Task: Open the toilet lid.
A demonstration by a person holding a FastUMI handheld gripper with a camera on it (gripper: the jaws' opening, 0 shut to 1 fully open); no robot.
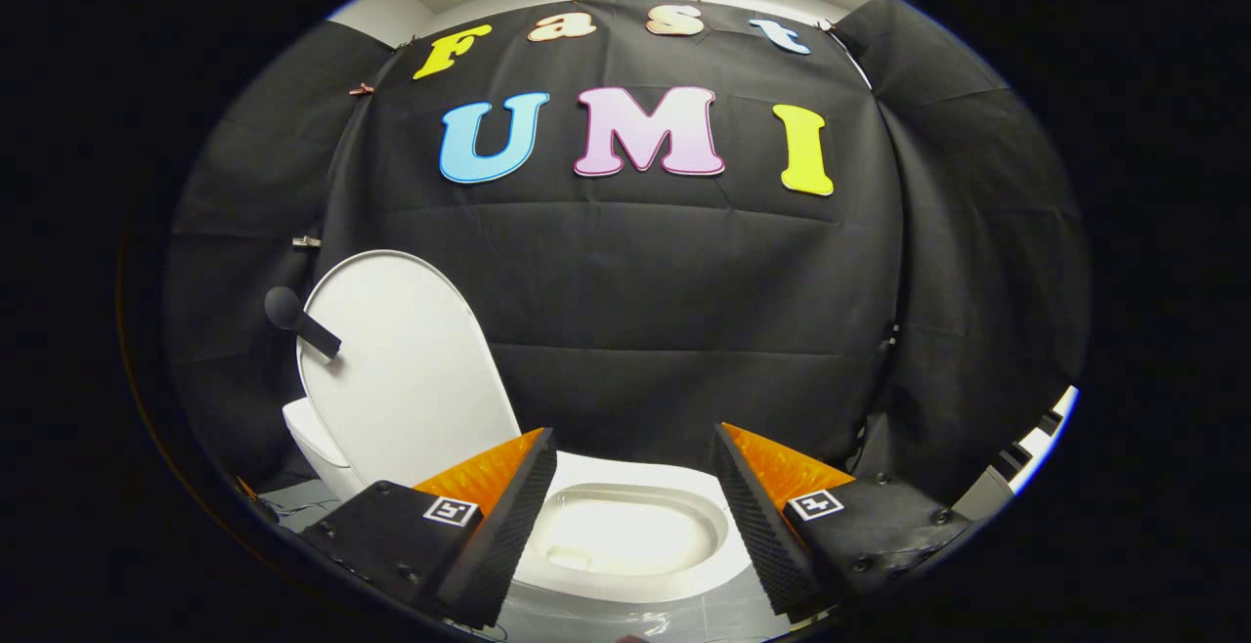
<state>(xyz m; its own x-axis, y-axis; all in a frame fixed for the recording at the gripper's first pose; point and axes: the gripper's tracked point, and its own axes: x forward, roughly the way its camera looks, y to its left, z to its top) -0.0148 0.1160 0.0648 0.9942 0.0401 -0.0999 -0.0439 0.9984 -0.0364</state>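
Observation:
A white toilet stands just ahead of my fingers. Its lid [406, 369] is raised, standing nearly upright beyond my left finger, with a dark round-headed handle [298, 321] sticking out from its far edge. The open bowl [635, 535] with its white seat rim shows between and just beyond the fingers. My gripper [635, 448] is open, wide apart, with nothing between the fingers and touching neither lid nor rim.
Black cloth walls close in behind and on both sides of the toilet. A pale floor [625, 623] shows below the bowl. White and dark fittings [1026, 457] stand at the far right past the cloth.

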